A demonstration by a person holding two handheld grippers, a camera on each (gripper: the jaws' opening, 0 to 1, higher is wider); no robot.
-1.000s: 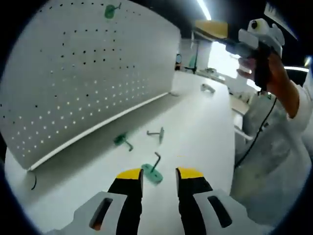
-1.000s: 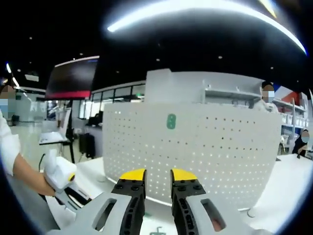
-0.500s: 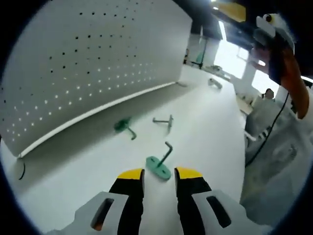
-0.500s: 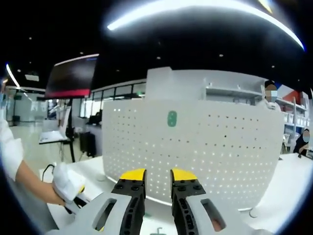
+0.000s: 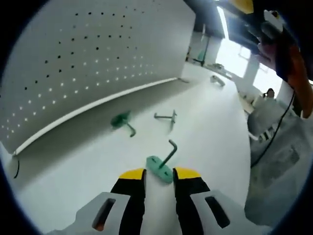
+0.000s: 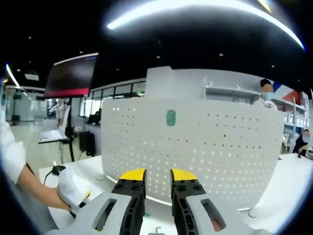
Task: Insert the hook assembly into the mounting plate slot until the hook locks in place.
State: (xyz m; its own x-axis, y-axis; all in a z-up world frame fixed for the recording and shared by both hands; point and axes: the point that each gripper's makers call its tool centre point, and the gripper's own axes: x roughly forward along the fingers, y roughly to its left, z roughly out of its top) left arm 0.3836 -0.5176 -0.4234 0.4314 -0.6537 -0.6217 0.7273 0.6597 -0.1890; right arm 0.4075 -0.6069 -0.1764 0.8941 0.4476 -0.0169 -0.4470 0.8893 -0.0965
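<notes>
Three hooks lie on the bench (image 5: 205, 142); your left tool (image 5: 159, 175), parted and empty, straddles the nearest hook assembly (image 5: 163, 161). Pickup is in hand. Close on its base next. Right tool (image 6: 158, 175), narrowly parted and empty, faces the pegboard (image 6: 205, 152).

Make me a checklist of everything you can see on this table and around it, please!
Surface: white table, mostly bare.
Job's things: white pegboard standing upright; green plate already on it; three hooks lying loose: nearest green hook, second green hook, grey hook.
Clutter: small grey part at the far end.
Grippers: left tongs open, close to the nearest hook; right tongs open, empty, facing the pegboard.
Cables: black cable beside the person.
Surroundings: dark screen, shelving, ceiling lights.
</notes>
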